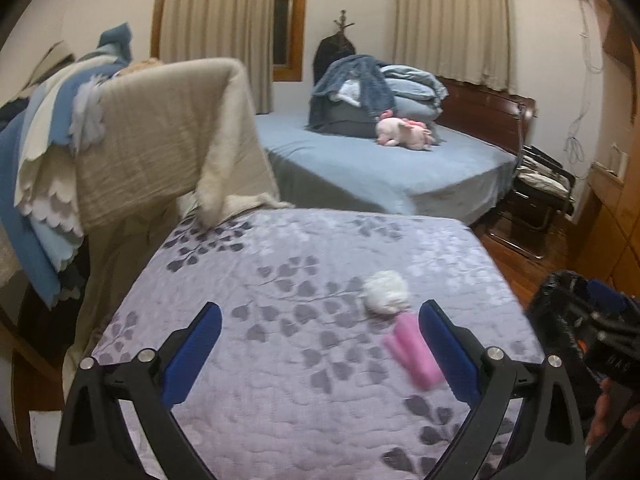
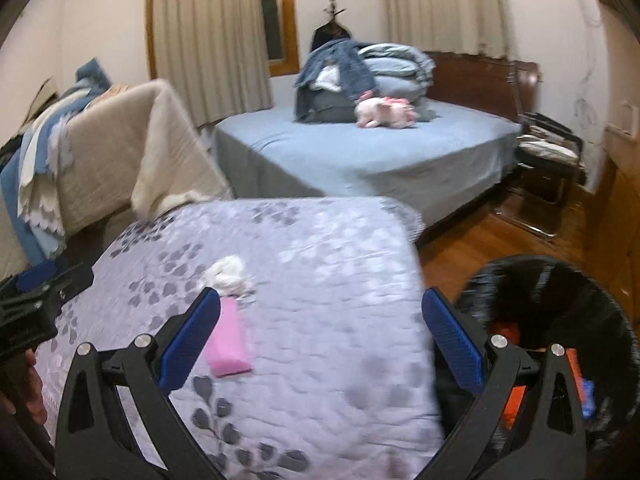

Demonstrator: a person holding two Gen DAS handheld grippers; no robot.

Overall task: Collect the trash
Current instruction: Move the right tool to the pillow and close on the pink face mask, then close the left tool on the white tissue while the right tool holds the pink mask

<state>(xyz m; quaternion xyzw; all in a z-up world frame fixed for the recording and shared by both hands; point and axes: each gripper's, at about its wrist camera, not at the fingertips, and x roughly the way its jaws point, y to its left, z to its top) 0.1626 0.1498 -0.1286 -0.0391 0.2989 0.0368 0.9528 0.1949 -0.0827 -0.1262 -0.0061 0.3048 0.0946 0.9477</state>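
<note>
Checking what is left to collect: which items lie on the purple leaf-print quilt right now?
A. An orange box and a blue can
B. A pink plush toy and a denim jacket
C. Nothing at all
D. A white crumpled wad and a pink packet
D: the white crumpled wad lies just beyond the pink packet on the purple quilt, both ahead of the open left gripper.
</note>
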